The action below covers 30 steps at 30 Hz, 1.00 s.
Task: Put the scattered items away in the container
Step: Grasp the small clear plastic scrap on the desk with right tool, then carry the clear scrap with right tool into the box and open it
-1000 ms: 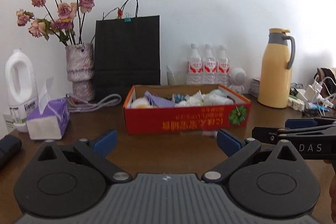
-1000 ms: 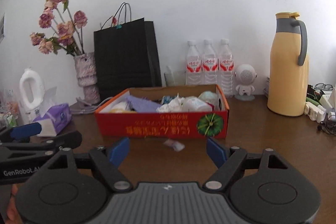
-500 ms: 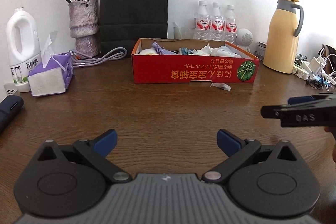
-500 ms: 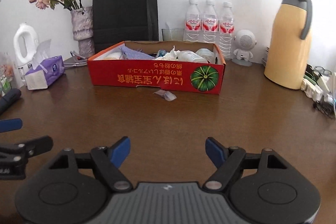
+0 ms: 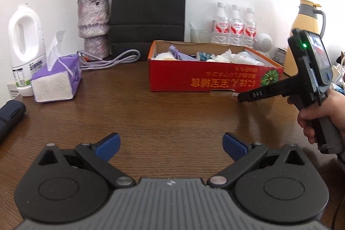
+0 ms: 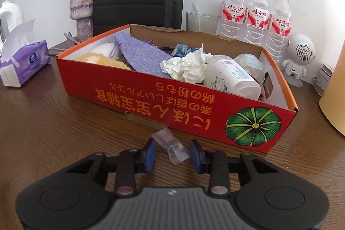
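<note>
A red cardboard box [image 6: 138, 98] with a pumpkin print sits on the wooden table, also in the left wrist view [image 5: 194, 81]. It holds a purple pouch [image 6: 140, 57], crumpled tissue [image 6: 187, 66], a white bottle [image 6: 230, 79] and other items. A small clear wrapper [image 6: 172, 147] lies on the table just before the box. My right gripper [image 6: 172, 153] is low at the table, its blue pads on either side of the wrapper with gaps, partly closed. My left gripper [image 5: 171, 144] is wide open and empty, back from the box.
A purple tissue pack [image 5: 57, 77], white jug [image 5: 23, 46], vase with dried roses [image 5: 93, 25], black paper bag [image 5: 148, 10] and grey cable [image 5: 107, 60] stand left and behind. Three water bottles [image 6: 256, 12], a speaker figure [image 6: 298, 55] and yellow thermos [image 5: 306, 33] are at right.
My right gripper has moved forward and down to the wrapper by the box, and its jaws have narrowed around it. The left gripper has drawn back and tilted down.
</note>
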{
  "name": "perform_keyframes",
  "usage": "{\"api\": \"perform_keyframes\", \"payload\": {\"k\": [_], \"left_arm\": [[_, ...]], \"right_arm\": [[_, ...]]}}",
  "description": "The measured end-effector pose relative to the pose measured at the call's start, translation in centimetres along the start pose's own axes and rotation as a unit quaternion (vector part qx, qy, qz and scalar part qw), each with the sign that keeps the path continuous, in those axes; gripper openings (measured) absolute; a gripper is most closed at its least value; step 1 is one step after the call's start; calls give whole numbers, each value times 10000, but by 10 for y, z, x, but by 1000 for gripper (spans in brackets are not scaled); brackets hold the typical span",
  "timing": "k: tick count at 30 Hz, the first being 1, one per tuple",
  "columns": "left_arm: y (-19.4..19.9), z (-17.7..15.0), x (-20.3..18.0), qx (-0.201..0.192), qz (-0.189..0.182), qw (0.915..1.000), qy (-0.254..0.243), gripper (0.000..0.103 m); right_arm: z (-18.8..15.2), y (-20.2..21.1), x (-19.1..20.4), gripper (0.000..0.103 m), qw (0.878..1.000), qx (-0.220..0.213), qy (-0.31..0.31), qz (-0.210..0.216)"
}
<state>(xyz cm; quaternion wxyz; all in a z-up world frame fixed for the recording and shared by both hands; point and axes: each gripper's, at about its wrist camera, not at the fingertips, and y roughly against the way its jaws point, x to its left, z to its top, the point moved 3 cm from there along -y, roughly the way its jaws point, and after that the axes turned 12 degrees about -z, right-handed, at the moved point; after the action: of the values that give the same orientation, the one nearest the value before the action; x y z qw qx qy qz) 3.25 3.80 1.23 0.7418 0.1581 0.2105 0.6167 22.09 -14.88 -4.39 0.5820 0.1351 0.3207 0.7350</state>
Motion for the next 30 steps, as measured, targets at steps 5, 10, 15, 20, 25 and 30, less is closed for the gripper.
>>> {"api": "perform_keyframes", "payload": {"k": [5, 10, 15, 20, 25, 30], "left_arm": [[10, 1, 2, -72, 41, 9999, 89, 103], [27, -6, -5, -84, -50, 9999, 135, 103], [40, -12, -15, -112, -112, 9998, 71, 103], [53, -15, -27, -181, -194, 9996, -20, 103], [75, -18, -41, -376, -268, 9989, -91, 103], [99, -31, -59, -446, -395, 9980, -186, 103]], "right_arm": [[3, -3, 1, 19, 9998, 60, -86, 154], [-7, 12, 1, 18, 9993, 164, -325, -65], [-43, 73, 1, 18, 9967, -26, -806, -82], [-78, 149, 6, 18, 9922, -371, -1189, 41], [-100, 205, 13, 18, 9923, -742, -987, -121], [-118, 252, 7, 18, 9870, -1076, -1153, -293]]}}
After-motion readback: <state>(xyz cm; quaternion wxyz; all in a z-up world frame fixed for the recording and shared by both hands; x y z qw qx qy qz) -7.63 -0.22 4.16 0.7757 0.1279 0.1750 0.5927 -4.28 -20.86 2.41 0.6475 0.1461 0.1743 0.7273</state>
